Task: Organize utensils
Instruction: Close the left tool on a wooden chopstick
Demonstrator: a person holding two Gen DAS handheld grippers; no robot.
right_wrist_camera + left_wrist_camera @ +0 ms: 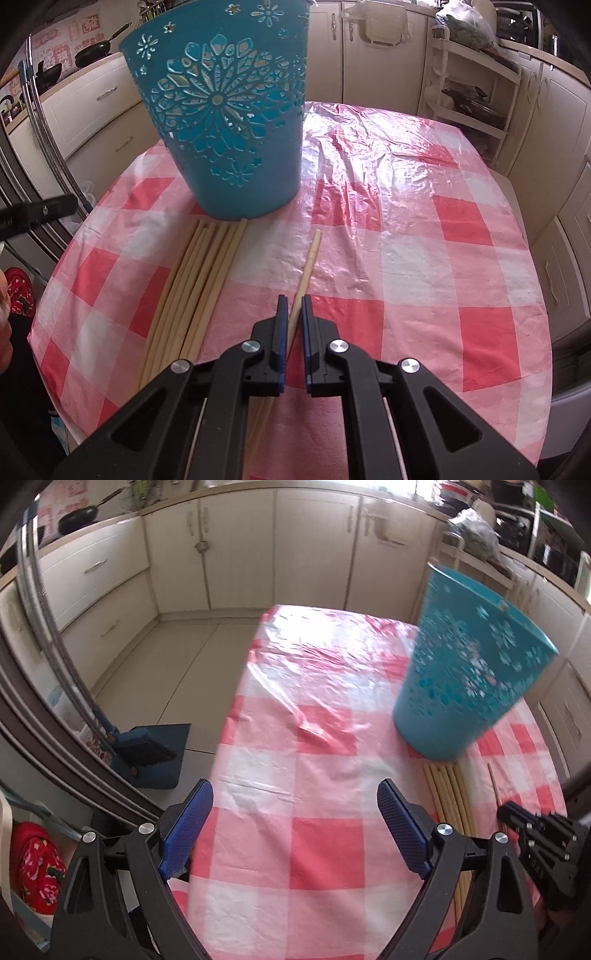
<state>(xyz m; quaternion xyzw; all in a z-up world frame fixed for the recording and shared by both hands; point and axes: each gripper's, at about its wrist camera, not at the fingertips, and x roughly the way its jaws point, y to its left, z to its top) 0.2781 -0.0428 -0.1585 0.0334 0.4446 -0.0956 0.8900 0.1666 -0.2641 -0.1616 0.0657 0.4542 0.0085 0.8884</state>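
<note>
A teal perforated plastic basket (232,122) stands upright on the pink checked tablecloth (406,258); it shows blurred at the right of the left wrist view (469,664). Several pale wooden chopsticks (195,291) lie side by side in front of it, also seen in the left wrist view (447,797). A single chopstick (308,266) lies apart to their right. My right gripper (294,301) is shut on this single chopstick near its middle. My left gripper (295,790) is open and empty above the cloth, left of the bundle. The right gripper's body (539,834) shows at the right edge.
The table's left edge (229,716) drops to a tiled floor with a blue dustpan and brush (147,753). Cream kitchen cabinets (277,546) run around the room. A white shelf rack (476,92) stands beyond the table's far right. A red bag (37,864) lies low at left.
</note>
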